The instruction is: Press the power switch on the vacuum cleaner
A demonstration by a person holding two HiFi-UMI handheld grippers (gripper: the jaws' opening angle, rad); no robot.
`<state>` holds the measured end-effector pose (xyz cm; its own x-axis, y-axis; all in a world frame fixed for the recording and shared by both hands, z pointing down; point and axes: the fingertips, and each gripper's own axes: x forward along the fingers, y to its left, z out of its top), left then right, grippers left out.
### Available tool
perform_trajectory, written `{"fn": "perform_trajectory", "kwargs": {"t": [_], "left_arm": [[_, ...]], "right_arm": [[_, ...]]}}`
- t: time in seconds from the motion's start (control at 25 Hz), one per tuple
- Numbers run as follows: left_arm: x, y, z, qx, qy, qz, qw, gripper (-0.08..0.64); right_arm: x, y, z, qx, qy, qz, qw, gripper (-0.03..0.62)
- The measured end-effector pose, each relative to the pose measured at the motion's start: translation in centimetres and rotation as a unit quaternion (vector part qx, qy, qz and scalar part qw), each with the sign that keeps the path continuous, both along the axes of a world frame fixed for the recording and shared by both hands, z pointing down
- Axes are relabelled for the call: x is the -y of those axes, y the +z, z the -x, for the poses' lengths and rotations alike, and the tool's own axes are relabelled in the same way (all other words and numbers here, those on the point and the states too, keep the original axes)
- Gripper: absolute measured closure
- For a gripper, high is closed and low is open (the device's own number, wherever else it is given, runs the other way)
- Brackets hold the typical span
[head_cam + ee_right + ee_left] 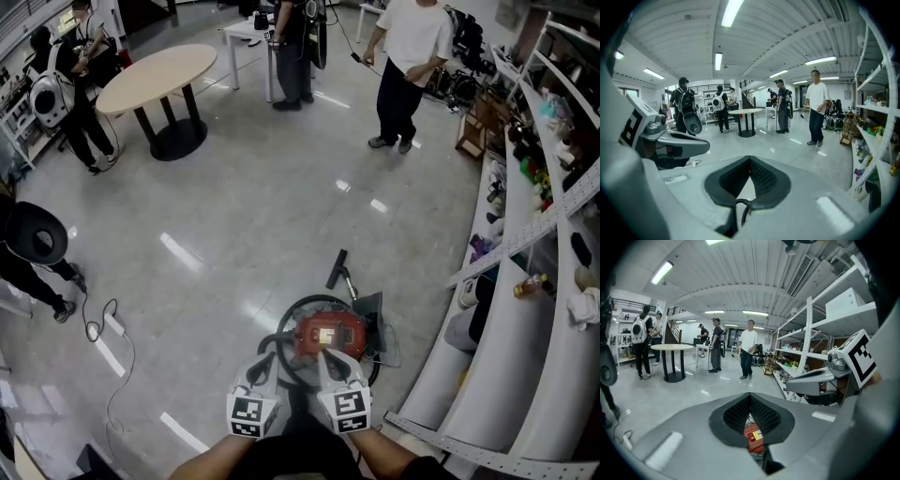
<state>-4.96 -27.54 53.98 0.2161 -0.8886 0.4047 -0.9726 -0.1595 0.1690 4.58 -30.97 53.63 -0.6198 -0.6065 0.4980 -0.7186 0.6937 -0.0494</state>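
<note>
The red vacuum cleaner [328,336] sits on the floor just ahead of me, ringed by its black hose [298,307], with the nozzle [337,267] lying beyond it. My right gripper [330,356] hovers over the vacuum's near edge with its jaws shut and empty. My left gripper [266,364] hangs beside it to the left, above the hose, also shut. In the left gripper view the pads [761,416] meet at the tip and a sliver of the red vacuum cleaner [753,439] shows beneath them. The right gripper [750,159] looks over a loop of black hose [740,206].
Curved white shelves [525,309] full of items run along the right. A power strip with cable [114,323] lies on the floor to the left. A round table [155,80] and several standing people, one in a white shirt [408,56], are further off.
</note>
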Motion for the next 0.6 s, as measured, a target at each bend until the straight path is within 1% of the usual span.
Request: {"fn": "perform_trajectory", "kwargs": {"t": [0.2, 0.44, 0.6], "left_arm": [[-6.3, -2.1, 2.1, -0.013, 0.009, -0.011, 0.9998, 0.545], [-15.2, -3.4, 6.5, -0.015, 0.011, -0.017, 0.9997, 0.545], [-21.0, -4.1, 8.1, -0.02, 0.028, -0.028, 0.999, 0.545]], "right_arm": [[-5.3, -1.5, 2.2, 0.008, 0.005, -0.007, 1.0, 0.6], [-15.1, -2.4, 5.6, 0.02, 0.01, -0.006, 1.0, 0.6], [-21.1, -3.8, 7.0, 0.027, 0.029, -0.014, 0.999, 0.6]]}}
